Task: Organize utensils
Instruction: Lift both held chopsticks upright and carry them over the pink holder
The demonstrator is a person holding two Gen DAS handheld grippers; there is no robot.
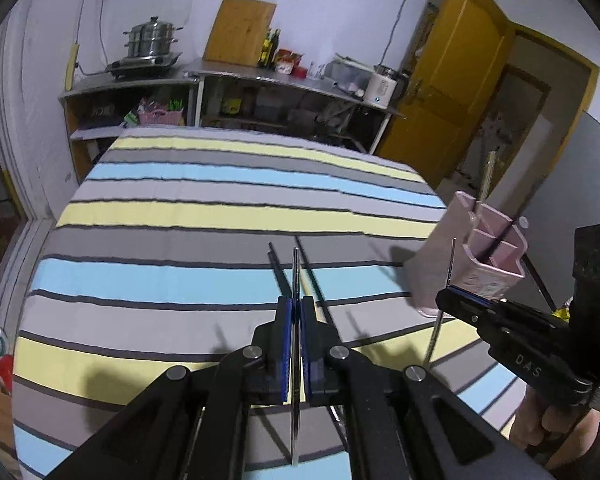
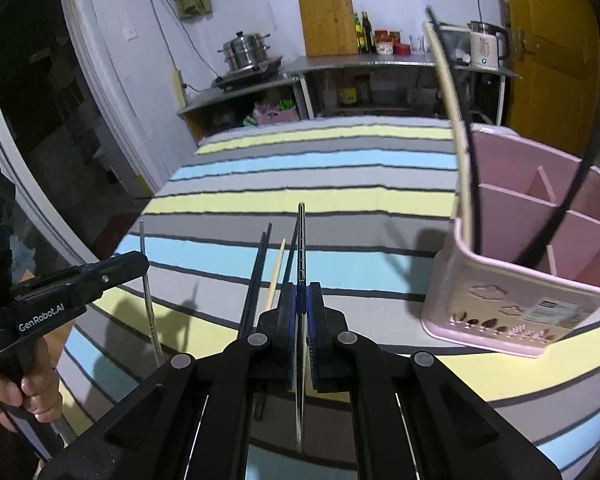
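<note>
The left hand-held gripper [image 1: 296,316] is pinching a thin metal chopstick [image 1: 295,356] between its blue pads [image 1: 286,344], jaws drawn narrow around it; the stick is standing upright, bright and slender, running above and below the jaws. The right hand-held gripper [image 2: 301,312] is gripping a second metal chopstick [image 2: 300,280] the same way, jaws narrow, the shaft silvery with faint grooves near the upper end.

On the right gripper's black arm, white letters are reading "DAS" in the left wrist view; on the left gripper's arm, seen from the right wrist view, "GenRobot.AI" is showing.

Just beyond the jaws, loose chopsticks are lying on the striped cloth [image 2: 340,196] covering the surface: dark ones [image 2: 256,280] and a pale wooden one [image 2: 275,276], close together and pointing away.

To the right, a pink utensil holder [image 2: 512,304] is standing on the cloth, divided into compartments, with cloud and leaf shapes on its front and a small label too blurred to read; a pale chopstick [image 2: 452,120] and a dark one [image 2: 572,200] are leaning inside it, though which compartments I cannot tell.

Further back, a steel steamer pot [image 2: 246,50], a wooden cutting board [image 2: 328,22] and a white kettle [image 2: 486,46] are sitting along shelving against the wall; a yellow door [image 1: 456,80] is standing open at the right.
</note>
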